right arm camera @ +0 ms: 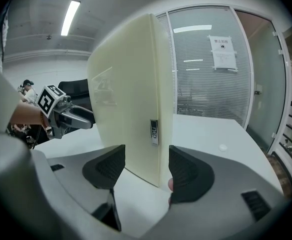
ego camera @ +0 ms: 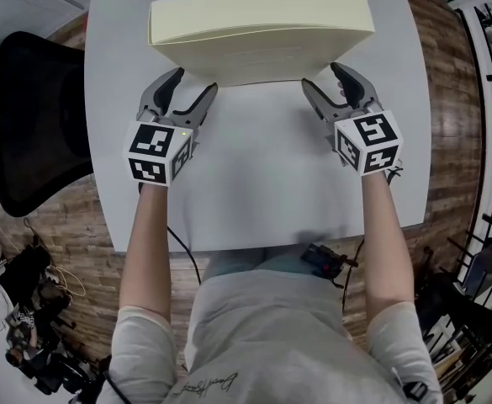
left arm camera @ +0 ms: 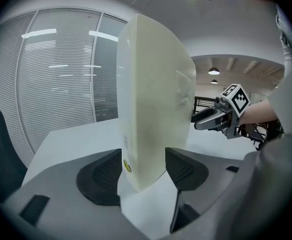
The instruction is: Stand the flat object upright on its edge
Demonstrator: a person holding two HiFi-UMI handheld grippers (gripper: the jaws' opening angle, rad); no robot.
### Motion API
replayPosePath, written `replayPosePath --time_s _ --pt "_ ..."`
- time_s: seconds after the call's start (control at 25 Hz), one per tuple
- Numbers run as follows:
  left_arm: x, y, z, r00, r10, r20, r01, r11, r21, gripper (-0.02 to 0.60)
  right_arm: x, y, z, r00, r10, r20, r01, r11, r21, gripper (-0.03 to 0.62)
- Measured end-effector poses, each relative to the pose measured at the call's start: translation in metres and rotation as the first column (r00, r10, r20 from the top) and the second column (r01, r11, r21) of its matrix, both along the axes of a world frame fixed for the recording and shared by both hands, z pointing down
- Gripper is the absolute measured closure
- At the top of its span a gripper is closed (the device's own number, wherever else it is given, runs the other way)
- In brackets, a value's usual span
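— What's biggest?

— The white table (ego camera: 254, 183), with a black chair (ego camera: 35, 116) off its left side.

— And the slab?

— The cream slab (ego camera: 258, 19) stands upright on its long edge at the far half of the table. Its broad face is toward the person and its lower edge is down on the tabletop.

— Where are the tongs?

— One at each end. The left gripper (ego camera: 191, 87) is at the slab's lower left corner and the right gripper (ego camera: 325, 78) at its lower right corner. Both point away from the person.

— Are they spread or pinching?

— Pinching the slab. In the left gripper view the corner sits between the two dark pads, one against each face. The right gripper view shows the same, with a pad on either side of the slab's thin end.

— Are they tilted?

— In both gripper views the slab rises nearly straight up from between the pads.

— Any small things?

— A narrow grey label (right arm camera: 154, 132) low on the slab's end edge, and a yellow dot (left arm camera: 127, 166) near the bottom of the other end.
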State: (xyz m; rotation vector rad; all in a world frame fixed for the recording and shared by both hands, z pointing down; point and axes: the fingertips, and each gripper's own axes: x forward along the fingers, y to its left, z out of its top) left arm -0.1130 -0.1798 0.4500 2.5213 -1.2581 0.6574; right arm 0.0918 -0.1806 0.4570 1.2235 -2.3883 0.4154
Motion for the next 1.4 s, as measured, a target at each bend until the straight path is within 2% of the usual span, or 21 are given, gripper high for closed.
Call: replayPosePath --time_s 0.24,0.44,0.48,0.6,0.68,0.88,1.24,1.4 --pt "-0.001 0.008 -0.004 1.0 -0.001 -0.002 0.001 1.0 -0.003 0.301 0.0 0.008 -0.008 1.0 0.005 0.006 -0.005 1.0 0.021 0.324" --pt "0.002 0.014 -0.015 1.0 -0.01 -0.005 0.01 1.0 0.017 0.341 -0.001 0.021 -0.021 1.0 0.011 0.002 -0.012 0.999 0.052 0.38" --pt "0.003 0.016 -0.018 1.0 -0.011 -0.003 0.011 1.0 0.026 0.353 0.0 0.023 -0.024 1.0 0.014 0.003 -0.014 0.998 0.058 0.396" --pt "0.007 0.025 -0.024 1.0 -0.006 -0.001 0.006 0.999 0.043 0.454 0.001 0.031 -0.033 1.0 0.022 0.019 -0.024 0.997 0.071 0.458" --pt "0.009 0.033 -0.026 1.0 -0.001 -0.012 0.002 0.999 0.037 0.491 0.0 0.038 -0.039 0.999 0.029 0.034 -0.031 0.996 0.078 0.505" --pt "0.019 0.062 -0.033 1.0 0.021 -0.016 -0.021 1.0 0.022 0.558 -0.007 0.06 -0.051 0.999 -0.001 0.043 -0.002 0.997 0.079 0.538" --pt "0.034 0.109 -0.052 0.998 0.028 -0.053 -0.027 0.999 0.029 0.569 -0.019 0.113 -0.067 0.998 -0.052 0.04 0.05 0.998 0.043 0.566" --pt "0.042 0.126 -0.062 0.995 0.001 -0.103 0.001 1.0 0.02 0.569 -0.017 0.133 -0.07 0.998 -0.049 0.049 0.048 0.999 0.011 0.569"
